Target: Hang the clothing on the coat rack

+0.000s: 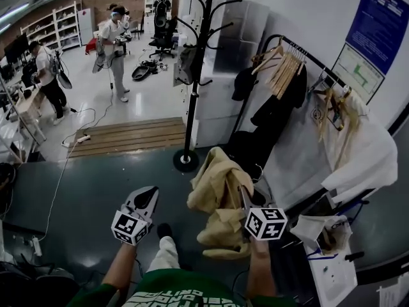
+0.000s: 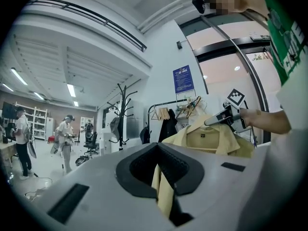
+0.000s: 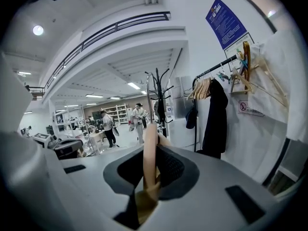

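Observation:
A tan shirt (image 1: 217, 190) hangs on a wooden hanger (image 3: 149, 143), and my right gripper (image 1: 243, 197) is shut on that hanger. In the right gripper view the hanger stands upright between the pads of the right gripper (image 3: 150, 162). My left gripper (image 1: 151, 194) hovers to the left of the shirt, apart from it, with nothing in it. Through the narrow gap of the left gripper (image 2: 159, 162) I see the shirt (image 2: 216, 138) and the right gripper (image 2: 226, 117). The black coat rack (image 1: 193, 75) stands straight ahead; a dark item hangs on one of its hooks.
A clothes rail (image 1: 300, 50) at the right carries wooden hangers and dark garments. White cloth (image 1: 358, 152) hangs further right. A wooden platform (image 1: 128, 136) lies left of the rack's round base (image 1: 186, 160). People (image 1: 115, 40) and office chairs are in the far room.

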Demonstrator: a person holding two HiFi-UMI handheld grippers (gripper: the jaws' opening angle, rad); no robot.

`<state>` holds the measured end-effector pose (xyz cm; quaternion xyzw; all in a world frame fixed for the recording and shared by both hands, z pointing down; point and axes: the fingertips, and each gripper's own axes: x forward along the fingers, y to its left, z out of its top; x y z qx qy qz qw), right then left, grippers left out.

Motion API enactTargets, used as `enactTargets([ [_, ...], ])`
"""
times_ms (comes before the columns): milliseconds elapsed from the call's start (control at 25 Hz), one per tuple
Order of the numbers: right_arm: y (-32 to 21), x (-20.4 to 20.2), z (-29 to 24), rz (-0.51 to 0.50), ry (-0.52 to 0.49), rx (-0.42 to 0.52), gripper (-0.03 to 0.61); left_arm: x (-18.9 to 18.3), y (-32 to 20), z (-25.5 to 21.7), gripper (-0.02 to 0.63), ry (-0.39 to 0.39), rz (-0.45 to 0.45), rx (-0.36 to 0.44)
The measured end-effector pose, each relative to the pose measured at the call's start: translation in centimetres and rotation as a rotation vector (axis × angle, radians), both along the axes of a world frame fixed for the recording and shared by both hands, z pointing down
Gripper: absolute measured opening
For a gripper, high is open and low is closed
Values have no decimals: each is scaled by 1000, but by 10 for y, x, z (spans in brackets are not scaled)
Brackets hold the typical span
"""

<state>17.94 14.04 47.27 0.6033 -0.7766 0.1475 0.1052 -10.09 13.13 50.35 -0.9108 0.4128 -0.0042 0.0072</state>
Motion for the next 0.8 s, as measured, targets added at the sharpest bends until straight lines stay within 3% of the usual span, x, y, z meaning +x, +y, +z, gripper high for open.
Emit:
enactTargets([
  [480,-94,-2,-3,70,-3,-14,57,12,-132,-1,5,-4,108,-10],
  [800,-165,-14,-11,114,4,-21,57,-9,-212,-4,5,29,131,-11],
])
